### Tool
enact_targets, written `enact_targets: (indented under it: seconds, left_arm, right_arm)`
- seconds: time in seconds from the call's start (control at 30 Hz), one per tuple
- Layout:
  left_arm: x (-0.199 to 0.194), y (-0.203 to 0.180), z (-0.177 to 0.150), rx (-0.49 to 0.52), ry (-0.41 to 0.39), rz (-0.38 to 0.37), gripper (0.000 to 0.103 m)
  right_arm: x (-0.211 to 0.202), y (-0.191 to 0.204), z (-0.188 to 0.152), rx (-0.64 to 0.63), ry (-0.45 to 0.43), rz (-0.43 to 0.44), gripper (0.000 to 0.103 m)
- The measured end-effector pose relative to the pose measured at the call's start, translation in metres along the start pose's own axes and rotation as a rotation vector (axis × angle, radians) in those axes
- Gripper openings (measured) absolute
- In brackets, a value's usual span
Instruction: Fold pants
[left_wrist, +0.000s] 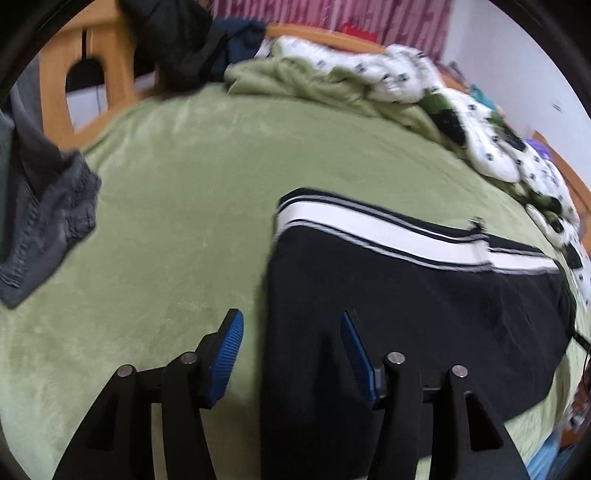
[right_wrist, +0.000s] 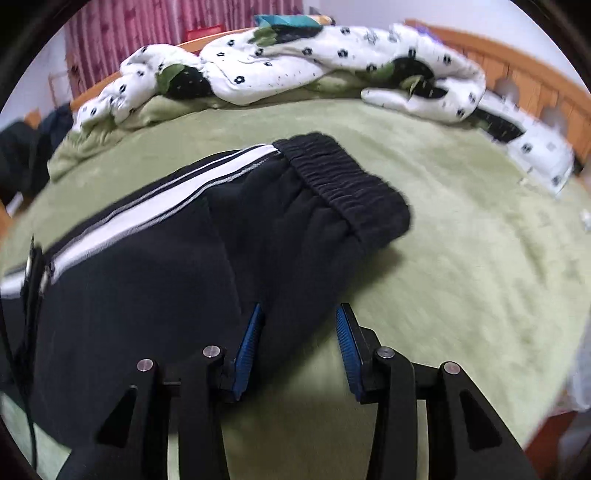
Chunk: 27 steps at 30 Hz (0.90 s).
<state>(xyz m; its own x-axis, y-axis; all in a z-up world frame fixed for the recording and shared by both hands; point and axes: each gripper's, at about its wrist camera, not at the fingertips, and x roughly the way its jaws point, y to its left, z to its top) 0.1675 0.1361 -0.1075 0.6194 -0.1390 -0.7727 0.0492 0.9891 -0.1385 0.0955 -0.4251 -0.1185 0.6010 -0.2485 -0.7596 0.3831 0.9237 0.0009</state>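
Note:
Black pants (left_wrist: 424, 295) with a white side stripe lie folded on the green bed cover (left_wrist: 177, 192). In the right wrist view the pants (right_wrist: 155, 266) end in an elastic waistband (right_wrist: 347, 181) at the far end. My left gripper (left_wrist: 291, 325) is open, its blue pads straddling the near left edge of the pants, not clamped. My right gripper (right_wrist: 301, 317) is open over the near right edge of the pants, with the left pad (right_wrist: 251, 336) on the cloth and the right pad (right_wrist: 347, 339) over the bed cover.
A grey garment (left_wrist: 40, 206) hangs at the left. A white floral quilt (right_wrist: 295, 62) is bunched along the far side of the bed. Dark clothes (left_wrist: 184, 40) lie by the wooden bed frame (left_wrist: 107, 62). A wooden headboard (right_wrist: 535, 81) runs at the right.

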Motion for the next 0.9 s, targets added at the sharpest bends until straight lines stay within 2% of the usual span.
enact_targets:
  seconds: [0.07, 0.17, 0.27, 0.37, 0.43, 0.63, 0.7, 0.73, 0.77, 0.8, 0.87, 0.9]
  left_arm:
    - [-0.010, -0.009, -0.011, 0.039, -0.017, -0.025, 0.066]
    - [-0.002, -0.019, -0.042, 0.084, 0.030, -0.004, 0.066]
    - [0.006, -0.016, -0.067, 0.071, 0.053, 0.006, 0.069]
    - [-0.007, -0.004, -0.071, 0.022, 0.052, -0.054, 0.070]
    - [-0.016, 0.012, -0.070, -0.027, 0.047, -0.085, 0.070]
    - [-0.026, 0.028, -0.076, -0.044, 0.022, -0.060, 0.070]
    - [-0.028, 0.032, -0.078, -0.050, 0.022, -0.055, 0.070]
    - [-0.028, 0.035, -0.079, -0.056, 0.021, -0.056, 0.070]
    - [-0.029, 0.036, -0.079, -0.061, 0.018, -0.062, 0.070]
    - [-0.030, 0.037, -0.079, -0.062, 0.016, -0.068, 0.070]
    - [-0.031, 0.040, -0.079, -0.061, 0.013, -0.065, 0.070]
    - [-0.032, 0.041, -0.079, -0.061, 0.009, -0.063, 0.070]
  right_arm:
    - [-0.019, 0.015, -0.006, -0.030, -0.030, 0.010, 0.041]
    - [-0.033, 0.048, -0.017, -0.063, -0.049, 0.114, 0.041]
    - [-0.031, 0.081, -0.030, -0.092, -0.035, 0.206, 0.046]
    - [-0.022, 0.120, -0.043, -0.115, 0.033, 0.281, 0.046]
    - [-0.027, 0.145, -0.047, -0.144, 0.037, 0.323, 0.046]
    - [-0.060, 0.229, -0.056, -0.229, 0.016, 0.487, 0.046]
    - [-0.057, 0.249, -0.062, -0.262, 0.036, 0.483, 0.046]
    - [-0.050, 0.259, -0.066, -0.283, 0.062, 0.454, 0.044]
    - [-0.045, 0.264, -0.067, -0.294, 0.082, 0.448, 0.023]
    - [-0.042, 0.267, -0.071, -0.294, 0.103, 0.477, 0.007]
    - [-0.056, 0.260, -0.075, -0.291, 0.057, 0.497, 0.006]
    - [-0.063, 0.253, -0.074, -0.265, 0.051, 0.550, 0.006]
